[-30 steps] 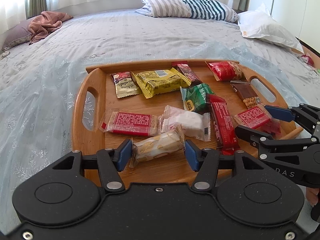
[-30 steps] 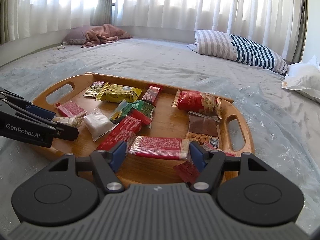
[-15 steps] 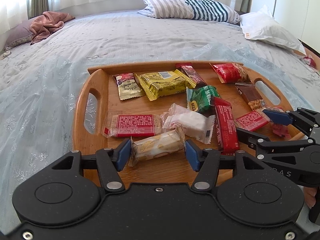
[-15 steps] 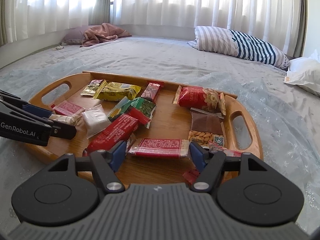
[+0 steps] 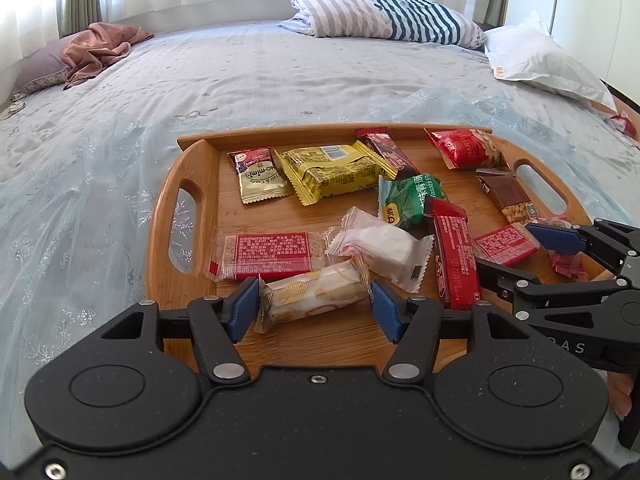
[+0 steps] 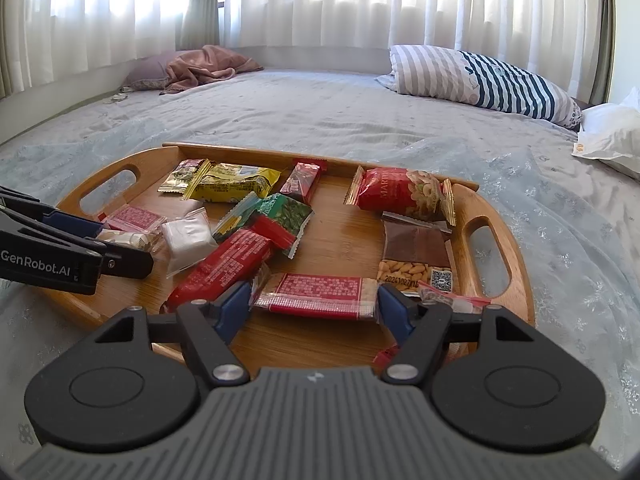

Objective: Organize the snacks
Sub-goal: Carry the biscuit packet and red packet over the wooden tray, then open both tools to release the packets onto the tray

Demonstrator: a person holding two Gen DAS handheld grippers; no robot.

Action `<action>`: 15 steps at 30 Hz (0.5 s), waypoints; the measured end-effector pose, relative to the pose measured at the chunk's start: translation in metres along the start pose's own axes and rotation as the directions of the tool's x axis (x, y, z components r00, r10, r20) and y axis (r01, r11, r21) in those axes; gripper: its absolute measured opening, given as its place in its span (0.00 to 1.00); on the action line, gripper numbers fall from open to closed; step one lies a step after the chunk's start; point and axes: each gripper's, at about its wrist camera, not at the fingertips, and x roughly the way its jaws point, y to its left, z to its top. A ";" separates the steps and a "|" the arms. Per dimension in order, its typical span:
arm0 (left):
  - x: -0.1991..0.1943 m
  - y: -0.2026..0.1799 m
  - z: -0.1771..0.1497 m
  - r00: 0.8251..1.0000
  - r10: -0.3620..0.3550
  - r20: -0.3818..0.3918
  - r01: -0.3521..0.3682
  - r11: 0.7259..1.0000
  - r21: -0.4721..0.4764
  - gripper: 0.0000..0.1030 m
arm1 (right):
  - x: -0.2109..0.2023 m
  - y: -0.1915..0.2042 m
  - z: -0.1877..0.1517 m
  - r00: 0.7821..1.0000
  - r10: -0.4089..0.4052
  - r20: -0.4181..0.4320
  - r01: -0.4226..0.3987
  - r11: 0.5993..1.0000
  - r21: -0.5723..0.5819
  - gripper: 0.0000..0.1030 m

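Right now my left gripper [image 5: 313,300] has its 2 blue pads pressed against the ends of a cream roll [image 5: 314,293], holding it at the near edge of the wooden tray [image 5: 162,216]. My right gripper [image 6: 314,307] is likewise clamped on the ends of a red wafer bar [image 6: 318,295], low over the near right part of the tray. Just behind the roll lie a second red wafer [image 5: 267,254] and a white cake pack [image 5: 380,248], the pack touching the roll's far end. Beside them a long red bar [image 5: 454,258] runs front to back, its far end lying over a green pea bag [image 5: 408,202]. Under my right gripper a small red candy [image 6: 452,298] sits by the tray's right rim, with a brown nut pack [image 6: 416,252] just behind it. Farther back come a yellow pack [image 5: 334,172], a gold candy sachet [image 5: 260,178] touching its left side, a dark red bar [image 5: 386,150] and a red peanut bag [image 5: 466,148] near the far rim. Beyond the tray the bed [image 5: 260,76] stretches away to a striped pillow [image 5: 380,16], a white bag [image 5: 532,64] and a pink cloth [image 5: 100,46] under the curtains [image 6: 320,0].
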 end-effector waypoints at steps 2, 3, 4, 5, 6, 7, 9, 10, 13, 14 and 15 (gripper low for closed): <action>0.000 0.000 0.001 1.000 0.001 -0.003 -0.001 1.000 -0.003 0.59 | 0.000 0.000 0.000 1.000 -0.001 -0.001 0.001 1.000 0.000 0.80; 0.001 0.001 0.001 1.000 0.000 -0.005 0.000 1.000 -0.007 0.60 | 0.000 0.000 0.000 1.000 -0.002 -0.001 0.002 1.000 -0.001 0.80; 0.001 0.001 0.002 1.000 -0.001 -0.006 0.001 1.000 -0.011 0.62 | 0.000 0.000 0.000 1.000 -0.003 -0.003 0.003 1.000 -0.001 0.81; 0.000 0.001 0.002 1.000 -0.003 -0.009 0.002 1.000 -0.016 0.63 | 0.000 0.000 0.000 1.000 -0.004 -0.004 0.004 1.000 -0.001 0.82; 0.000 0.002 0.002 1.000 -0.004 -0.010 0.003 1.000 -0.023 0.65 | 0.000 0.000 0.000 1.000 -0.005 -0.005 0.005 1.000 0.001 0.82; -0.001 0.002 0.002 1.000 -0.002 -0.009 0.002 1.000 -0.027 0.67 | -0.001 0.000 0.000 1.000 -0.005 -0.004 0.005 1.000 0.006 0.84; -0.003 0.002 0.003 1.000 0.004 -0.004 -0.004 1.000 -0.026 0.72 | -0.003 0.000 0.001 1.000 -0.002 -0.001 0.002 1.000 0.016 0.85; -0.005 0.002 0.003 1.000 0.006 -0.001 -0.006 1.000 -0.025 0.75 | -0.003 0.000 0.001 1.000 -0.002 0.002 0.002 1.000 0.018 0.86; -0.009 0.001 0.004 1.000 0.013 0.006 -0.013 0.999 -0.030 0.78 | -0.006 0.001 0.002 1.000 -0.010 0.007 0.009 1.000 0.017 0.86; -0.010 0.001 0.004 1.000 0.014 0.010 -0.014 0.999 -0.033 0.79 | -0.007 0.001 0.003 1.000 -0.011 0.009 0.011 1.000 0.019 0.86; -0.012 0.001 0.005 1.000 0.015 0.013 -0.014 0.999 -0.036 0.81 | -0.008 0.001 0.003 1.000 -0.013 0.010 0.013 1.000 0.022 0.86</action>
